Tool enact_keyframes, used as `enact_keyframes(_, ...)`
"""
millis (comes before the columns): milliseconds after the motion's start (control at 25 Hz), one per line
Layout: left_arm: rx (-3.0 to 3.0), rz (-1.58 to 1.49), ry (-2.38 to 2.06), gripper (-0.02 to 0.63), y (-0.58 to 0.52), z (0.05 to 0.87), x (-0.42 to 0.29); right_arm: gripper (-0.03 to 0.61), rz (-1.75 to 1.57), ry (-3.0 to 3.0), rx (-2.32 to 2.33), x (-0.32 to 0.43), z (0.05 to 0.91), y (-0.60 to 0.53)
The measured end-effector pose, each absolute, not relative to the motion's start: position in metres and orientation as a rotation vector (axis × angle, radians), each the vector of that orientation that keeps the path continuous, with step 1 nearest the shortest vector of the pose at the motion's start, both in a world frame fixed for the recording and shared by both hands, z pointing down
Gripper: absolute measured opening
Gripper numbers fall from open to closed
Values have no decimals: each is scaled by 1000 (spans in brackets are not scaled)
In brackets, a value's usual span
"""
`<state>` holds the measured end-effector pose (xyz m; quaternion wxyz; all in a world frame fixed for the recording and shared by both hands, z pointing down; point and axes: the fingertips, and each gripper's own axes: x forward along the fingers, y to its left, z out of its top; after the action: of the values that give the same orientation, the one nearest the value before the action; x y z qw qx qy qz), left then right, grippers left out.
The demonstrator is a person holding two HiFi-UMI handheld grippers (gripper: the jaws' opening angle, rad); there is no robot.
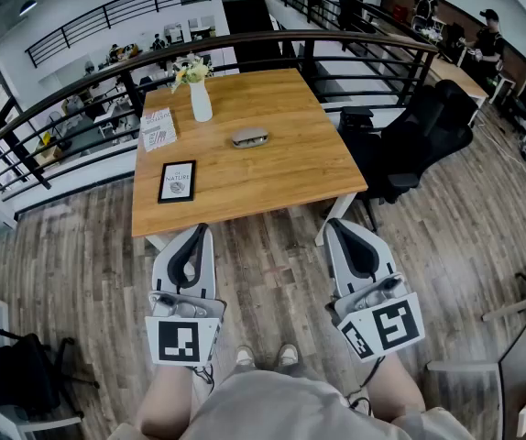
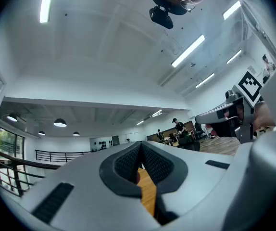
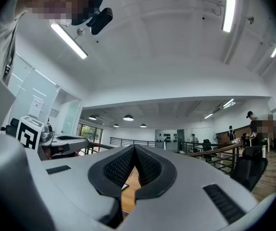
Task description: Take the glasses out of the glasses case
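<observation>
Task not started, this is the pre-approach step. The person stands short of the wooden table (image 1: pixel 245 191) with both tools held low near the body. The left gripper (image 1: pixel 195 239) and right gripper (image 1: pixel 343 235) each have their jaws closed tip to tip with nothing between them. This is confirmed in the left gripper view (image 2: pixel 140 149) and the right gripper view (image 3: pixel 134 153), where only a sliver of table wood shows through the gap below the pads. The glasses case (image 1: pixel 249 137) lies closed around the middle of the table, well apart from both grippers. A white vase of flowers (image 1: pixel 199 94) and a booklet (image 1: pixel 158 128) sit to its left, and a black-framed card (image 1: pixel 177 181) is nearer the front edge. A black office chair (image 1: pixel 419 140) stands off the right side. The next move likely calls for stepping in, opening the jaws of both grippers, steadying the case with one and lifting the lid with the other, then reaching in for the glasses. The case is small and low, so it could slide on the wood if pushed. Hard to make out: the glasses are not visible and are presumably inside; the hinge or opening side of the case can't be told at this size. Neither gripper view shows the case at all.
</observation>
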<state>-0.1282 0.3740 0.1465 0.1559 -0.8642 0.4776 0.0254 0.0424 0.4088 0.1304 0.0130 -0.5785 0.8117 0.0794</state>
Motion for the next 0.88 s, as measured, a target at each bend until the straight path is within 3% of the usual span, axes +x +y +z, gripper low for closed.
enact_keyframes(680, -2533, 44, 1393, 14, 358, 161, -122, 33, 163, 2527, -1729, 46, 139, 394)
enact_keyframes(760, -2543, 41, 1396, 14, 358, 162, -120, 212, 151, 2511, -1742, 51, 140, 393)
enact_keyframes(800, -2547, 37, 1398, 14, 358, 164, -118, 264, 153, 2501, -1755, 54, 140, 392)
enact_keyframes(880, -2542, 28, 1398, 14, 358, 167, -114, 289, 164, 2492, -1774, 61, 142, 393)
